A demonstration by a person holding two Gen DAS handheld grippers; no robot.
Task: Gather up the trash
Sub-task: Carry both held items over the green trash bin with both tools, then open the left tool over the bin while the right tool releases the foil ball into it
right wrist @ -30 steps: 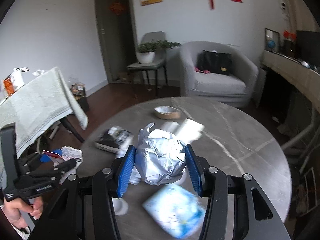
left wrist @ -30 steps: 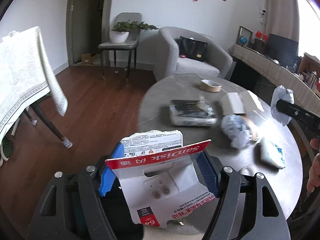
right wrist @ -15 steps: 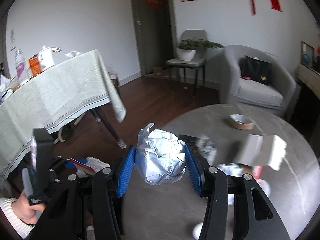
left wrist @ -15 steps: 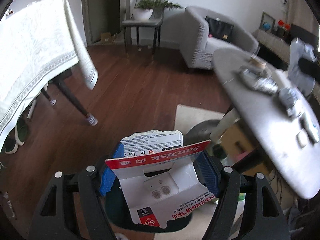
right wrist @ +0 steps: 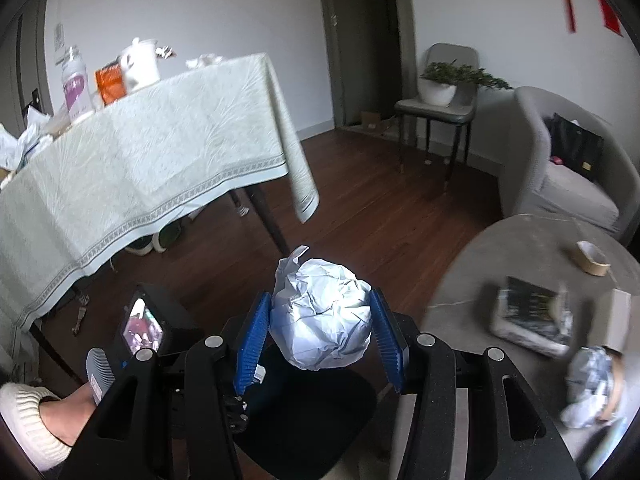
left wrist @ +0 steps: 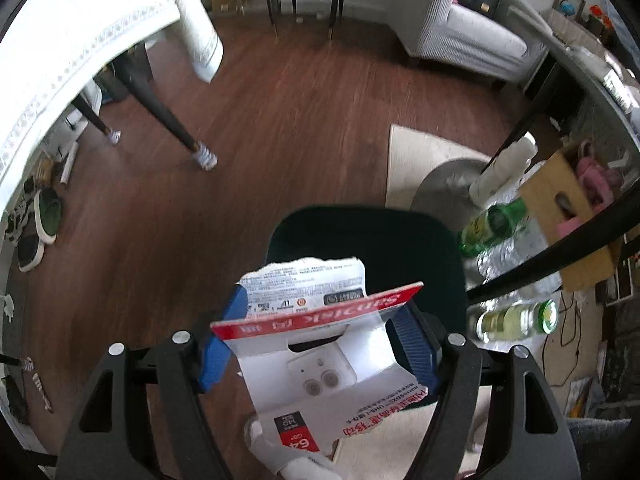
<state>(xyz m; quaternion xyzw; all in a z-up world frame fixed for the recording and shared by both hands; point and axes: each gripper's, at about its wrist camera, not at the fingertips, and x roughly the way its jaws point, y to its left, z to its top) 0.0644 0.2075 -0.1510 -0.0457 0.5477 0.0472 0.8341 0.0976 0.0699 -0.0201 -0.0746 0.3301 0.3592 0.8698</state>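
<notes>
My left gripper is shut on a torn red and white SanDisk card package and holds it above a dark bin on the floor. My right gripper is shut on a crumpled white paper ball. It hangs above the same dark bin, beside the round grey table. The left gripper's body and the hand on it show at the lower left of the right wrist view.
On the round table lie a wrapped dark packet, a tape roll and more crumpled paper. Green bottles and a cardboard box sit under it. A cloth-covered table stands left, an armchair behind.
Both grippers swung left off the round table and tilted down, still holding their trash. They now hang over the dark bin on the floor.
</notes>
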